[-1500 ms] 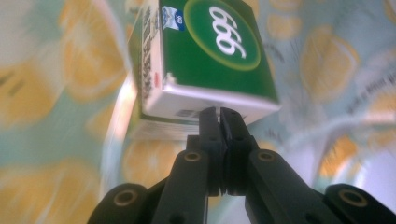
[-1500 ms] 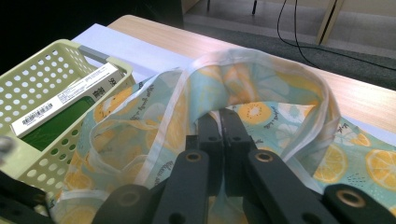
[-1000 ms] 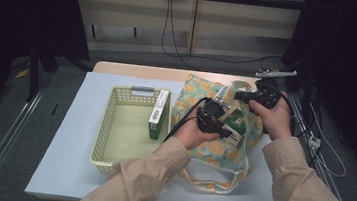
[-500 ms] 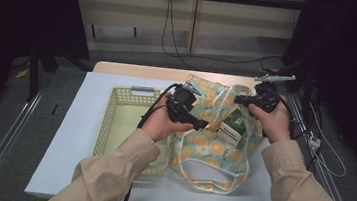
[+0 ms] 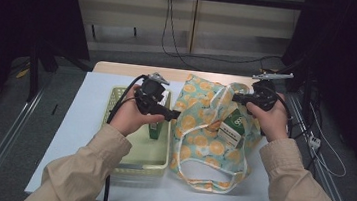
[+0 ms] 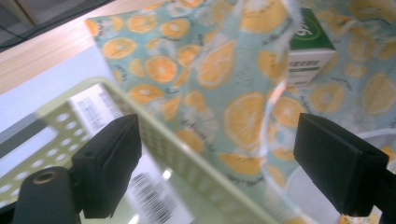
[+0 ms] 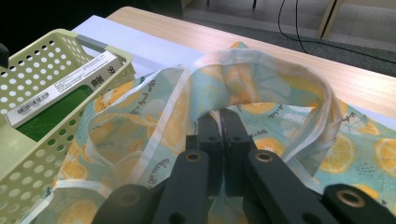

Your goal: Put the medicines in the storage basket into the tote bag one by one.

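Beige-sleeved forearms reach in from the near edge of the tabletop [image 5: 84,120]. Left tongs [image 5: 174,114] hover over the right wall of the green basket [image 5: 132,161]; their jaws have just been opening, now wide, nothing between them. A green box [image 5: 155,128] stands in the basket. Right tongs [image 5: 235,97] are clamped on the rim of the orange-print bag [image 5: 203,133], right of the basket, which contains a second green box [image 5: 233,129].

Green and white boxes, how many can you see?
2. One green and white cardboard box stands in the pale green plastic basket; the other sits in the orange-print fabric bag. More may hide inside the bag.
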{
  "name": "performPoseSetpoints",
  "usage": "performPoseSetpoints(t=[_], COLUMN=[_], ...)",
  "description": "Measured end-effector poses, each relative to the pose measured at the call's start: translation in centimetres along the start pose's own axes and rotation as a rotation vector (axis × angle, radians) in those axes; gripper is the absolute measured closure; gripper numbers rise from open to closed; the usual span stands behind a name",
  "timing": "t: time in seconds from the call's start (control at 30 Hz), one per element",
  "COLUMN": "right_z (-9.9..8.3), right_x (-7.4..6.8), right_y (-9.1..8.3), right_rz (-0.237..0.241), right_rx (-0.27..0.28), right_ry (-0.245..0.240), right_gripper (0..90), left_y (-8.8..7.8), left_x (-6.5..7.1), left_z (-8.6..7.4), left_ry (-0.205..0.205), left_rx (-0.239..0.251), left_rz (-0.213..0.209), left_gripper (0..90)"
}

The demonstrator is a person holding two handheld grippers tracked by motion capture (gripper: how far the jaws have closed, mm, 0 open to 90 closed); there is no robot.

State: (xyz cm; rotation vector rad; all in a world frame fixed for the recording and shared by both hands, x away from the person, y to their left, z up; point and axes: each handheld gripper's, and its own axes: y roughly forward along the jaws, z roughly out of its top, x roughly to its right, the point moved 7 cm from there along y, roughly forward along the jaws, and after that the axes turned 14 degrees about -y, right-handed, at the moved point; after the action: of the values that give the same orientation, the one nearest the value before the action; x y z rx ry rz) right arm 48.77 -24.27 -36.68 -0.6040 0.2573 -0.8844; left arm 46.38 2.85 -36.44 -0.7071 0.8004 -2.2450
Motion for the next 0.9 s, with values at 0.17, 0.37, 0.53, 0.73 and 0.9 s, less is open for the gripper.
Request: performPoseSetpoints(t=[0.17,0.37,0.53,0.73,0.9], right_z=[-0.1,0.1,0.0,-0.1,-0.2], right_x=[-0.1,-0.3,-0.3,-0.1,-0.1], right_y=[0.2,0.3,0.2,0.2,0.3], right_rz=[0.004,0.005,0.002,-0.001,-0.001], right_rx=[-0.001,0.0,-0.005,-0.002,-0.006], right_ry=[-0.002,-0.003,-0.005,-0.001,0.001], right_gripper=[89.9,89.9,89.9,89.9,89.9], left_y=[-0.5,0.4,1.7,2.9,3.9], left_x=[-2.1,-4.1,-5.3,-4.8,-4.8], left_z=[-1.0,-2.1,-2.7,-3.2,-3.8], left_ry=[-0.022,-0.062,-0.102,-0.084,-0.067], left_rx=[-0.007,-0.017,-0.026,-0.039,-0.071], left_rz=[0.053,0.104,0.11,0.115,0.144], left_gripper=[13.8,13.9,13.7,13.2,17.1])
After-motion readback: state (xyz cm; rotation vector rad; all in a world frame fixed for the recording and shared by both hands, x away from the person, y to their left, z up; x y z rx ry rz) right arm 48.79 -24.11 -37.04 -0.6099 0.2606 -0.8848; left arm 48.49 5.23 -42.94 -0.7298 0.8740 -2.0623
